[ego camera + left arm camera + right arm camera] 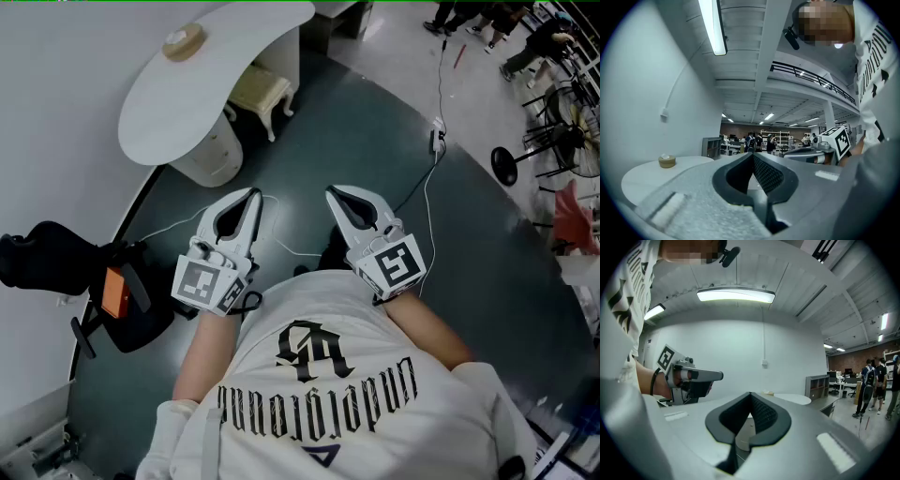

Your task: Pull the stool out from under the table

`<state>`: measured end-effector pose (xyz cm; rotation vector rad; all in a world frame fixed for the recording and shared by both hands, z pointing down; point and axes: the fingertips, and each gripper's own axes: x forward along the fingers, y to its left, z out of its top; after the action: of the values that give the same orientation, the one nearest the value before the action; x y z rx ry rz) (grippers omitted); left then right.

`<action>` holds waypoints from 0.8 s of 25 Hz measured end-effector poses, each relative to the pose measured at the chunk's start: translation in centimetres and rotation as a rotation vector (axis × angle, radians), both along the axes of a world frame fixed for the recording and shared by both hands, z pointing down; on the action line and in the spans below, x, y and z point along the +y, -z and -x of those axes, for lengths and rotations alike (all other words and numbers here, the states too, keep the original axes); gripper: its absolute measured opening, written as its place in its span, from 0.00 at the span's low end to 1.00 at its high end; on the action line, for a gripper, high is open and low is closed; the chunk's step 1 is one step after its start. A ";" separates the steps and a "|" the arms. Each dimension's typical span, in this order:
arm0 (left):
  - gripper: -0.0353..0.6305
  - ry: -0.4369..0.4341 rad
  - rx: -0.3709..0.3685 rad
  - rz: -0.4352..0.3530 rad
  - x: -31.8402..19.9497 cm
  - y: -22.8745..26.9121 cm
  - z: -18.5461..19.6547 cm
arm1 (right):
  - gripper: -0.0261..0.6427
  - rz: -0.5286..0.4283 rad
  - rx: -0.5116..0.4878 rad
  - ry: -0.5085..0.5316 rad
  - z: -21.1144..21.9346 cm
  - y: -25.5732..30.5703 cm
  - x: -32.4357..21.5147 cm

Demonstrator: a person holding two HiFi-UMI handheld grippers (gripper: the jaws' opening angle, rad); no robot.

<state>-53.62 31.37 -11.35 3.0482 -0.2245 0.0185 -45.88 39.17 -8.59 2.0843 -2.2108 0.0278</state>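
A cream stool with carved legs stands partly under the white curved table, at the table's right side. Both grippers are held in front of the person's chest, well short of the stool. My left gripper is shut with nothing in it, its tips pointing toward the table. My right gripper is also shut and empty. In the left gripper view the shut jaws point over the tabletop. The right gripper view shows shut jaws with the table beyond; the stool is hidden in both.
A round tan tape roll lies on the tabletop. A black bag with an orange patch lies on the dark floor at left. White cables trail across the floor. A black round-based stand and people are at far right.
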 end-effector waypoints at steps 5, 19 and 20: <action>0.06 0.012 0.000 0.007 -0.7 0.0 0.2 | 0.04 -0.003 0.003 0.011 -0.1 0.3 -0.7; 0.06 0.063 -0.016 0.012 -3.1 -0.8 -3.6 | 0.04 0.002 -0.009 0.056 -3.8 -1.1 -2.9; 0.06 0.068 -0.019 0.012 -3.3 -0.8 -4.2 | 0.04 0.002 -0.016 0.061 -4.4 -1.2 -3.2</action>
<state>-49.46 28.05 -10.53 3.0279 -0.3274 0.0436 -41.47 36.00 -7.43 2.0211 -2.2813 0.0413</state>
